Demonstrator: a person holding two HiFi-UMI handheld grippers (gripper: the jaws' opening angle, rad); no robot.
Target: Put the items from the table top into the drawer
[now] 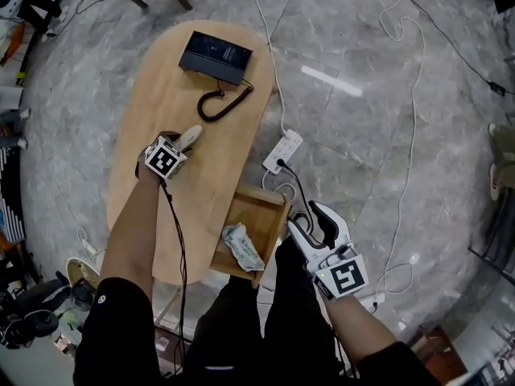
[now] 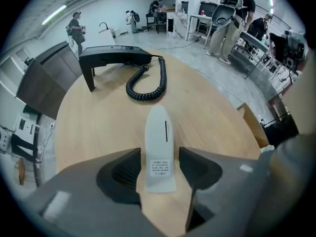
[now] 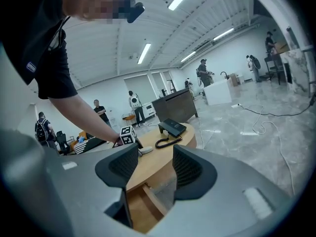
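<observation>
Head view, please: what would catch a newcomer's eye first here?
The left claw straddles a white device on the oval wooden table, with a black telephone and its coiled cord at the far end. Below, an open drawer holds a crumpled pale bundle, the right claw open beside it.

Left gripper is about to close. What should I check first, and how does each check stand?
1. Device centred between left gripper jaws: ok.
2. Left jaws apart, not pressing: ok.
3. Cord clear of device: ok.
4. Drawer open: ok.
5. Bare floor beside the wad in drawer: ok.
6. Right gripper open, empty: ok.
</observation>
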